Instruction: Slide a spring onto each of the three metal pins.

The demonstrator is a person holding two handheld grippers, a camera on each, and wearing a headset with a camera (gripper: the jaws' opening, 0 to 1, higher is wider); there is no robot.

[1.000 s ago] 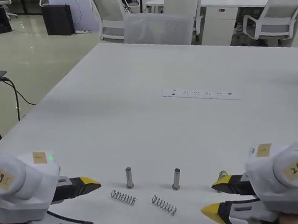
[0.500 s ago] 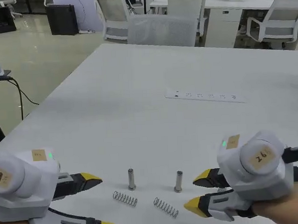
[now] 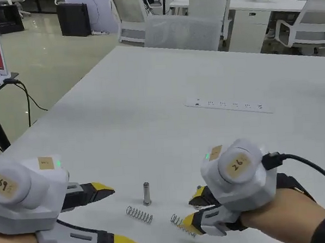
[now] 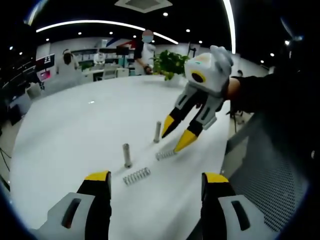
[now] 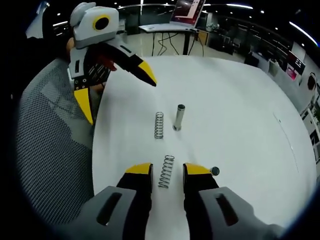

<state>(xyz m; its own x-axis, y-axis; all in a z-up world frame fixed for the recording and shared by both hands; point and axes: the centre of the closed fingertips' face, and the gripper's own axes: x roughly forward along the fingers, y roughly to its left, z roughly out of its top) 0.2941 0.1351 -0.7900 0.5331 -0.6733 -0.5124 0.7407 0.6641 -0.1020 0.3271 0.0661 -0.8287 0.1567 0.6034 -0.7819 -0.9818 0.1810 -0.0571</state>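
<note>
Right gripper view: my right gripper (image 5: 167,169) has its jaws a bit apart, straddling a spring (image 5: 165,172) lying flat on the table (image 5: 240,100), not pinching yet. My left gripper (image 4: 156,180) is spread wide, holding nothing. My worry: squeeze off-centre and the spring rolls or pops out. Also one pin (image 5: 215,171) stands just beside the jaw, so a sloppy lift probably tips it.
</note>
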